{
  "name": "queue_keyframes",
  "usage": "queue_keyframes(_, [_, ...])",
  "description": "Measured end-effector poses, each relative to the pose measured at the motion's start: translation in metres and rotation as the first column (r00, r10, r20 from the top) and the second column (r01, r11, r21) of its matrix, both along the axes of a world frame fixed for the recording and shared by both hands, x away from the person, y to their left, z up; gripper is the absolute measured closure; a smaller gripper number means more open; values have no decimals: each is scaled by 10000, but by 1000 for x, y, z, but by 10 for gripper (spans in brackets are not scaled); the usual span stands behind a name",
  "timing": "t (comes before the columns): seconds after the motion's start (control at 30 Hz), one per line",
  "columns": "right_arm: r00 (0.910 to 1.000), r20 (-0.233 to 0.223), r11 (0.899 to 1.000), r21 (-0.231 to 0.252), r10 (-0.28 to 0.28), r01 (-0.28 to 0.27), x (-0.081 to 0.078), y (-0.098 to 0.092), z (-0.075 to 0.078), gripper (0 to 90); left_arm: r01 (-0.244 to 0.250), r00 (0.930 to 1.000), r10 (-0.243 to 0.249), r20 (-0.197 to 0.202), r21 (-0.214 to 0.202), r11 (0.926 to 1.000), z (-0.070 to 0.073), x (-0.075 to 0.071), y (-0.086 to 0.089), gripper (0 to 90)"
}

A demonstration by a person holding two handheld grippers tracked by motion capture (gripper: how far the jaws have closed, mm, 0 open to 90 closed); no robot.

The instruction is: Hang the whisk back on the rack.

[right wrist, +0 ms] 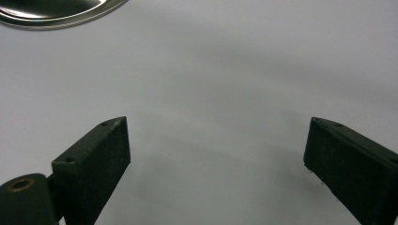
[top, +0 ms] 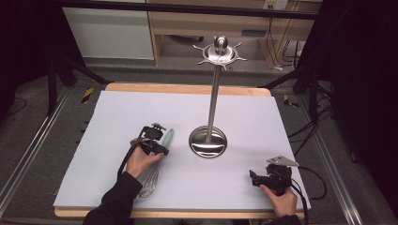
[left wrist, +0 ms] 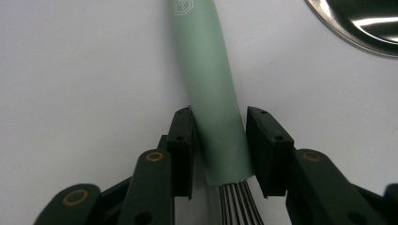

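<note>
A whisk lies on the white table cover left of centre. Its mint-green handle [top: 168, 136] points away and its wire loops [top: 149, 182] point toward the person. My left gripper [top: 158, 142] reaches down over the handle. In the left gripper view the handle [left wrist: 206, 70] runs between the black pads, just above the wires [left wrist: 239, 204]. The left pad [left wrist: 183, 140] lies against it, and a thin gap shows at the right pad [left wrist: 265, 145]. My left gripper [left wrist: 219, 150] is open around the handle. My right gripper [top: 254, 178] rests near the front right with jaws wide apart. Nothing lies between the pads of my right gripper [right wrist: 216, 154].
A steel utensil stand rises from the middle of the table: a round base [top: 208, 142], a tall pole [top: 213, 96] and a hooked crown [top: 220, 52]. Its base rim appears in the left gripper view [left wrist: 366, 28] and in the right gripper view [right wrist: 51, 11].
</note>
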State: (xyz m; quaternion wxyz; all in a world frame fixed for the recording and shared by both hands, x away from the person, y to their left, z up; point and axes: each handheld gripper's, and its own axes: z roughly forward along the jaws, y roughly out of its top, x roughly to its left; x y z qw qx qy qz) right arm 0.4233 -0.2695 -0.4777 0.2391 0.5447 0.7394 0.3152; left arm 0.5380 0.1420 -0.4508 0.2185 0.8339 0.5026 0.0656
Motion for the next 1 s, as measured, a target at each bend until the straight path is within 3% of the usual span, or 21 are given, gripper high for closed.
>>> queue_keyframes(0.53, [10000,-17,10000,55,13,-13,0,0,0,80,313,9966,-263,777,-634,9975,17,-15,1,689])
queue_keyframes(1.0, [10000,9,10000,64,17,-17,0,-1,0,79,651,9885,-500,1430,-1031,9925,35,-35,13,691])
